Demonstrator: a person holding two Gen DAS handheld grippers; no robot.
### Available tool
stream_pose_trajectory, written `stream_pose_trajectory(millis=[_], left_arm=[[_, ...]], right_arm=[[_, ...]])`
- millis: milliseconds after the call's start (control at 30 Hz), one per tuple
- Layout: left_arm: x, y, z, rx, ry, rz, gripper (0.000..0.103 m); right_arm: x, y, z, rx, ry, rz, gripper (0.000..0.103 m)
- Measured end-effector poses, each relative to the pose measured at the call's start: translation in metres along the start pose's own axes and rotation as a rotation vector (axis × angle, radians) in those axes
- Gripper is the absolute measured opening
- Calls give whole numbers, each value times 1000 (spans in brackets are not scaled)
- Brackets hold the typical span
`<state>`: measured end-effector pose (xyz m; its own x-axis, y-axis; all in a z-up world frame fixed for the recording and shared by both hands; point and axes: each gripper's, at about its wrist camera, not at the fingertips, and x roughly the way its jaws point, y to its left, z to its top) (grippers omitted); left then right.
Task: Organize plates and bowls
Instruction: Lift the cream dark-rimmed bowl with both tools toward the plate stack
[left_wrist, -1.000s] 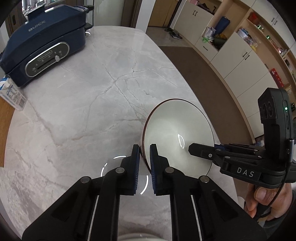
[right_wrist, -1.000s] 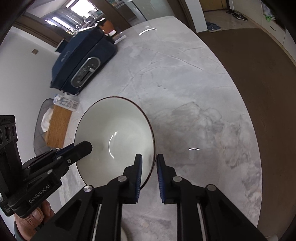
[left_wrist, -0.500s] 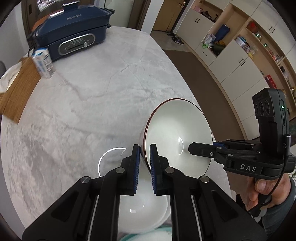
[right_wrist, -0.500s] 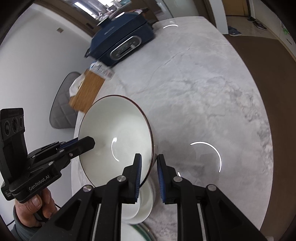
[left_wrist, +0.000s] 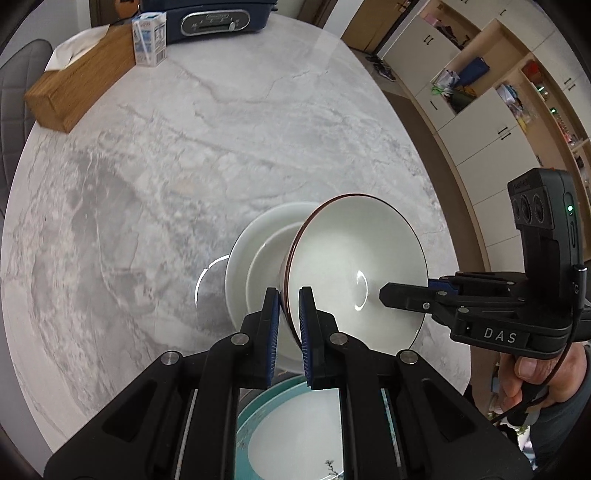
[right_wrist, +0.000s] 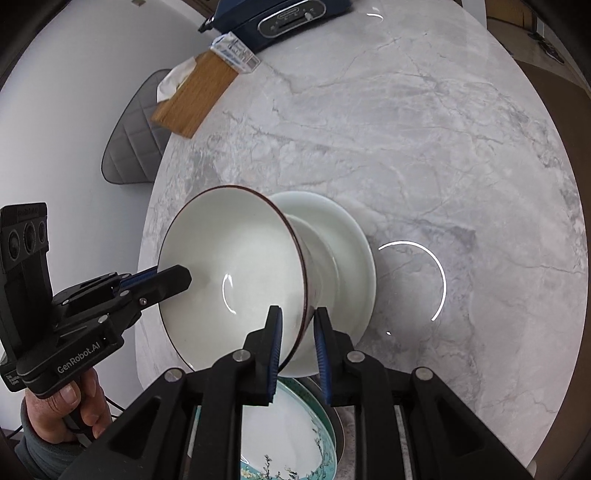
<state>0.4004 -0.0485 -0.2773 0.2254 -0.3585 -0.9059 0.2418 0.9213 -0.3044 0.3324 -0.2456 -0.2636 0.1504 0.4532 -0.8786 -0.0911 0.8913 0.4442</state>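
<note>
Two grippers pinch the brown-rimmed bowl (left_wrist: 354, 266) at opposite rim edges: left gripper (left_wrist: 287, 325), right gripper (right_wrist: 297, 341). I hold it tilted above the white plate (right_wrist: 354, 236) on the marble table (left_wrist: 184, 166), presumably for stacking; a two-sided grip keeps it level.

A: Round grey-veined marble tabletop (left_wrist: 207, 155); quilted grey chair (right_wrist: 129, 147) against plain white wall (right_wrist: 74, 92).

B: Noted. Right side: cream cabinet wall with open cluttered shelves (left_wrist: 491, 110), brown floor (left_wrist: 417, 122). Ring-light reflection (right_wrist: 424, 273) on the marble.
</note>
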Motion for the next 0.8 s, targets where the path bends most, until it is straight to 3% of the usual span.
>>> stream_pose_trajectory(millis=[467,733,800], left_arm=[[40,15,-10,-29,49,23,9],[42,16,-3,-30,28,46,10],[40,17,-1,-36,16,48,13]], right_arm=[[28,3,-2,-16,41,-69,19],[32,3,5,-13,40,-87,20],[31,4,6,-14,39,-87,26]])
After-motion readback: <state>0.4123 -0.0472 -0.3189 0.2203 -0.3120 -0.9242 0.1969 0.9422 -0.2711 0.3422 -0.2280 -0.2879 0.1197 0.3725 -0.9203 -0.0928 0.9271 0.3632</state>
